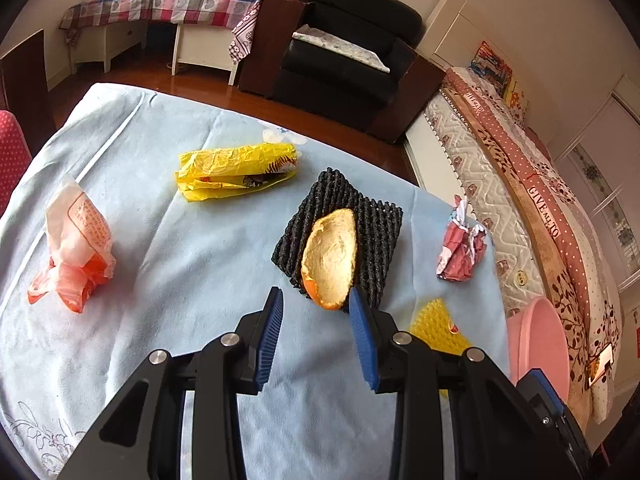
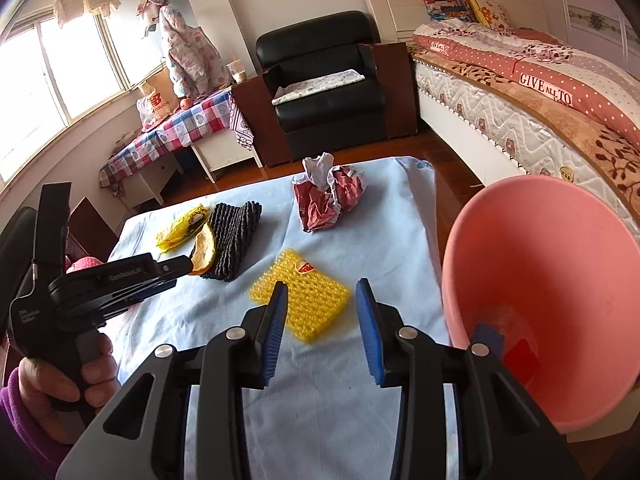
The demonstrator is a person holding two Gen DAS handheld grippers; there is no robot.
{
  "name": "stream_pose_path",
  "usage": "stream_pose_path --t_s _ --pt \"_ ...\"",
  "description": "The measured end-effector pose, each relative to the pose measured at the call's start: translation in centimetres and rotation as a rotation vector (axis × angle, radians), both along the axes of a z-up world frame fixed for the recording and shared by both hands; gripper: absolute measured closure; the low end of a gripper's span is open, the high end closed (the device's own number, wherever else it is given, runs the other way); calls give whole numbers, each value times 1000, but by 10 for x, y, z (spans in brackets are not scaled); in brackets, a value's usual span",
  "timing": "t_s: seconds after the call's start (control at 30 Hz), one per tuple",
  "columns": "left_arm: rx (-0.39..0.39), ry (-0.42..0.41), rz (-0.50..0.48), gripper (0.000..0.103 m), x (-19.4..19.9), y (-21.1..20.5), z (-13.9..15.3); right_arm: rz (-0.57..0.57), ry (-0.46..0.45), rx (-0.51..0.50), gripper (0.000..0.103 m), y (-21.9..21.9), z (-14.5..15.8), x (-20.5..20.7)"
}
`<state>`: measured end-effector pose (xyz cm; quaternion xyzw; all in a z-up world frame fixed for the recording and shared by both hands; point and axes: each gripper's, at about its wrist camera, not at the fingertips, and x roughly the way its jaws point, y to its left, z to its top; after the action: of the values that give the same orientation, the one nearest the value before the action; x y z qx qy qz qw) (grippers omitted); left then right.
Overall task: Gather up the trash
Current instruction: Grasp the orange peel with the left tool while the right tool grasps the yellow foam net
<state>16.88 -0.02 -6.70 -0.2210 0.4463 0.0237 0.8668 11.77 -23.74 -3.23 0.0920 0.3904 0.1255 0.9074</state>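
On the light blue tablecloth (image 1: pixel 192 264) an orange peel (image 1: pixel 330 258) lies, pale side up, on a black foam net (image 1: pixel 340 204). My left gripper (image 1: pixel 315 291) hovers just short of the peel's near end, open, nothing between its pads. From the right wrist view, its tip (image 2: pixel 186 266) reaches the orange peel (image 2: pixel 202 250). My right gripper (image 2: pixel 322 283) stands open over a yellow foam net (image 2: pixel 312 304), pads clear of it. Other trash: a yellow wrapper (image 1: pixel 236 172), an orange-and-white plastic bag (image 1: pixel 76 248) and crumpled red paper (image 2: pixel 332 196).
A pink basin (image 2: pixel 540 260) stands off the table's right edge, with a red scrap (image 2: pixel 520 360) at its bottom. A person's hand (image 2: pixel 80 380) grips the left tool. Beyond the table are a black armchair (image 2: pixel 320 80), a bed (image 2: pixel 520 92) and a checked table (image 1: pixel 160 4).
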Motion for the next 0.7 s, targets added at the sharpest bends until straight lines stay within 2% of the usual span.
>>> stream_pose_path --t_s 0.13,0.2,0.3,0.7 --pt "13 17 4 73 12 0 -10 26 31 23 67 2 -8 12" --pt "23 27 0 88 16 1 -14 36 53 40 67 4 -14 18" --pt "25 19 -13 97 18 1 -15 50 77 38 67 8 -22 26" --pt "34 -10 -16 99 -5 11 -2 42 126 -22 67 12 -42 49"
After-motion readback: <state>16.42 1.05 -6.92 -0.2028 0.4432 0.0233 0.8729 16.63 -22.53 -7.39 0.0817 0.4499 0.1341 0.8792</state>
